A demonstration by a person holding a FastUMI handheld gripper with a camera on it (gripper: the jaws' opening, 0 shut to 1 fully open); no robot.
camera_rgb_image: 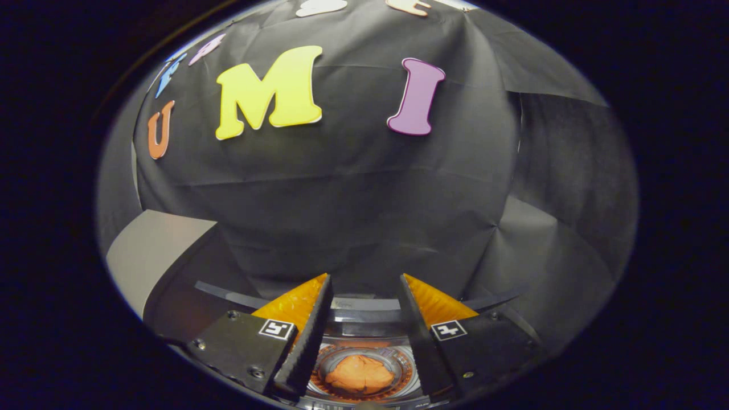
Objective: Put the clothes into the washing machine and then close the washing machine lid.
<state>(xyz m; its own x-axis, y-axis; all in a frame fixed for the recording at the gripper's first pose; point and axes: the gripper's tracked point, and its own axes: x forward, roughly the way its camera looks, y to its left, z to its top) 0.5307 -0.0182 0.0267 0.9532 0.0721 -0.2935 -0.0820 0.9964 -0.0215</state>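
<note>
My gripper (364, 285) hangs above the washing machine with its fingers apart and nothing between them. Far below, seen through the gap between the fingers, an orange piece of clothing (360, 373) lies crumpled at the bottom of the round drum (398, 367). The machine's rim (359, 304) curves across just beyond the fingertips. The raised lid (149, 253), a pale grey panel with a dark inner face, stands tilted to the left of the left finger.
The booth's black cloth wall (364, 188) hangs close behind the machine and wraps round on the right side.
</note>
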